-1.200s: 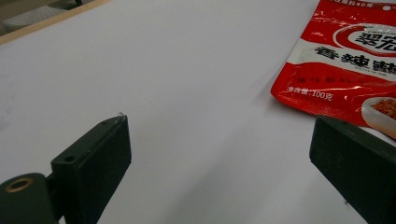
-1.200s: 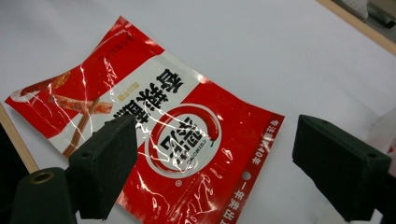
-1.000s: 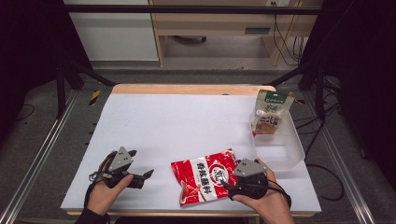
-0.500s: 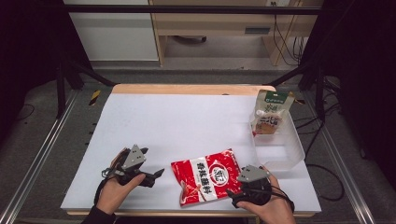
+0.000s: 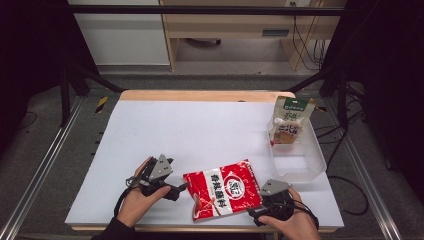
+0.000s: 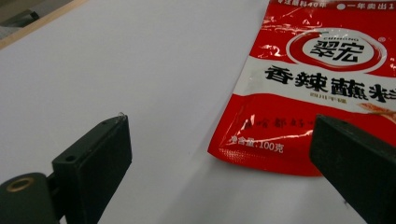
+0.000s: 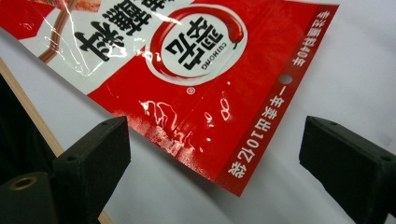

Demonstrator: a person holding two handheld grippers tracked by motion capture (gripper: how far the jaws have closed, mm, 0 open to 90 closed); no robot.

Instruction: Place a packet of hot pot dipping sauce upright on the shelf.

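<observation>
The glossy red seasoning sachet (image 5: 223,188) lay flat near the white worktop's (image 5: 200,130) front edge. The left gripper (image 5: 179,190) and right gripper (image 5: 253,213) flanked its ends, jaws wide and empty, the right's having just opened further, probably lining up for a two-sided pickup.

Red sachet (image 6: 322,88): "翠宏", "CUIHONG", "香辣蘸料", "100克".
</observation>
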